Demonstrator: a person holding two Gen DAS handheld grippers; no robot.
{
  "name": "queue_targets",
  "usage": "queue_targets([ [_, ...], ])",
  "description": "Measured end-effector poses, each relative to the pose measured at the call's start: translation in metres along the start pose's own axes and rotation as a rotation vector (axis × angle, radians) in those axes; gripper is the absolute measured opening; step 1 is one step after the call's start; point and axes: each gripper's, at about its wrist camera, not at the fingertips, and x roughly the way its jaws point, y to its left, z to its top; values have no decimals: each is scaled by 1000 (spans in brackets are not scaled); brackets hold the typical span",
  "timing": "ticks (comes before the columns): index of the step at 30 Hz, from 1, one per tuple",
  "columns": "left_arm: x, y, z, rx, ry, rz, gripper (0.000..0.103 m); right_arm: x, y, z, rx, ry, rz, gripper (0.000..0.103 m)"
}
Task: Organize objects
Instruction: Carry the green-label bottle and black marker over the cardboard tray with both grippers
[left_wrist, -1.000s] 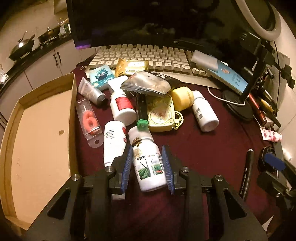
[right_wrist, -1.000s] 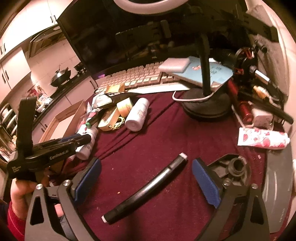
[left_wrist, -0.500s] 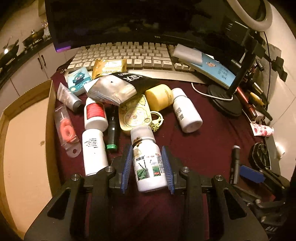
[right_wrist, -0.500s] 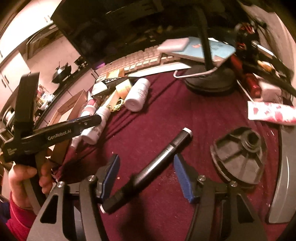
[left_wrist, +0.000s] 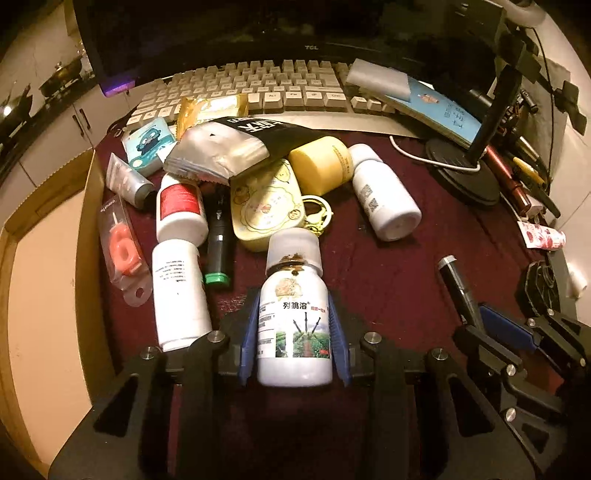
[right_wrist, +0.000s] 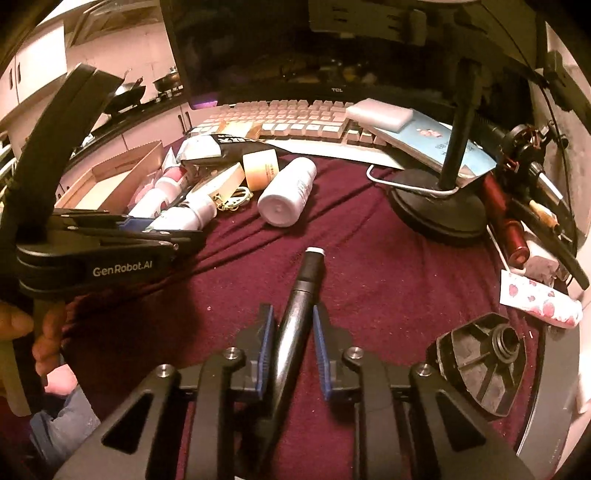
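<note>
A white bottle with a green picture label (left_wrist: 293, 332) sits between the blue pads of my left gripper (left_wrist: 293, 301). The pads press its sides while the jaws ease slightly apart. It hangs just above the maroon cloth (left_wrist: 388, 280), in front of a pile of bottles and packets. A black marker with a white tip (right_wrist: 301, 291) lies on the cloth, pointing away from me. My right gripper (right_wrist: 292, 314) is closing on its barrel, pads against both sides. The left wrist view shows the marker (left_wrist: 458, 288) and right gripper (left_wrist: 495, 325) at right.
An open cardboard box (left_wrist: 44, 258) stands at the left edge. The pile holds white bottles (left_wrist: 179, 295), a yellow jar (left_wrist: 321, 162), a yellow tin (left_wrist: 266, 206) and a pouch. Behind are a keyboard (left_wrist: 258, 92), a monitor and a lamp base (right_wrist: 436, 206). A black round part (right_wrist: 484, 362) lies right.
The right jaws have gone from wide open to closed around the marker, and the gripper has rolled into line with it. The left gripper has shifted, still holding the bottle.
</note>
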Motion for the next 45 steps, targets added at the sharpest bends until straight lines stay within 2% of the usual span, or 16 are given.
queue_targets([
  [5,-8,2,-16,-11,3,-84,34,0,-17,1,60,-3,83,13],
  [7,-12,2,-24,-15,10,-125,34,-1,-22,2,81,-5,92,13],
  [11,-25,2,-40,0,10,-149,34,-3,-26,2,95,-10,88,13],
  [15,-33,0,-36,-18,16,-182,34,-15,-26,5,95,-45,99,12],
  [20,-41,-4,-33,-10,-17,-165,34,-31,-24,9,98,-92,130,12],
  [28,-53,0,-28,-1,-75,-118,34,-33,-28,16,147,-90,225,12],
  [30,-57,2,-28,-1,-89,-104,34,-35,-29,18,152,-94,227,12],
  [37,-69,13,-26,-23,-131,-89,34,-45,-6,37,107,-104,273,12],
  [40,-78,22,-25,-45,-146,-88,34,-50,0,44,73,-113,241,12],
  [42,-85,29,-25,-66,-161,-90,34,-46,-3,45,52,-72,163,13],
  [45,-95,37,-23,-85,-179,-91,34,-36,-22,35,93,-9,127,13],
])
